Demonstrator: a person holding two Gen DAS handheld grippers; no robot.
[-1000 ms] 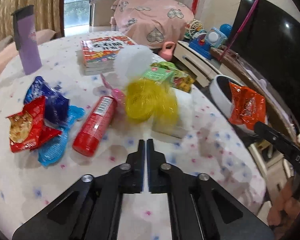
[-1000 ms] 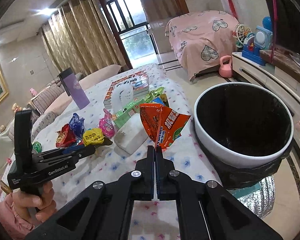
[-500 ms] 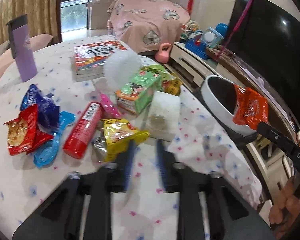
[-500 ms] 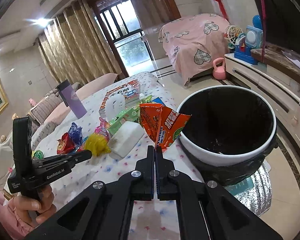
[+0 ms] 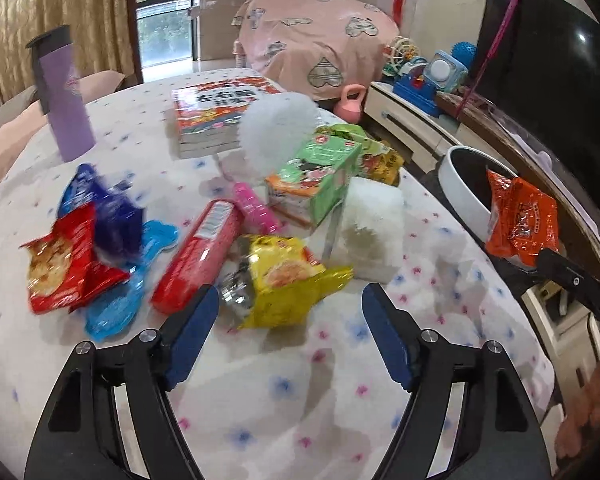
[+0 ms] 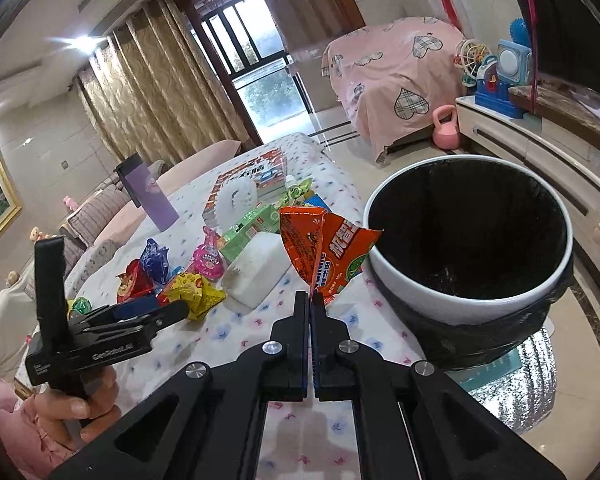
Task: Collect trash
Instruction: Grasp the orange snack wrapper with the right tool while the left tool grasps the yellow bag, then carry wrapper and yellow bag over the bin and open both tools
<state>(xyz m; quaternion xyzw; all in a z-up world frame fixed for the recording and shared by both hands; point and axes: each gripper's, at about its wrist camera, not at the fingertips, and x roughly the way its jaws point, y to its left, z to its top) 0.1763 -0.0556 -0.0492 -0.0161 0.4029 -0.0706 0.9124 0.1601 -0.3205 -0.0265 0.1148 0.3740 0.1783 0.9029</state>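
My left gripper (image 5: 290, 300) is open and empty just above the table, with a yellow snack wrapper (image 5: 284, 274) lying between and just ahead of its fingertips. My right gripper (image 6: 311, 298) is shut on an orange snack wrapper (image 6: 324, 248) and holds it up by the left rim of the white bin with a black liner (image 6: 470, 248). The orange wrapper (image 5: 520, 216) and bin (image 5: 460, 188) also show at the right of the left wrist view. The left gripper (image 6: 180, 310) shows in the right wrist view.
On the spotted tablecloth (image 5: 260, 392) lie a red tube (image 5: 200, 252), red (image 5: 60, 268) and blue wrappers (image 5: 104, 208), a green box (image 5: 316, 176), a white block (image 5: 372, 232), a book (image 5: 216, 116), a purple flask (image 5: 60, 96).
My left gripper has opened and let the yellow wrapper drop onto the table. My right gripper has carried the orange wrapper closer to the bin.
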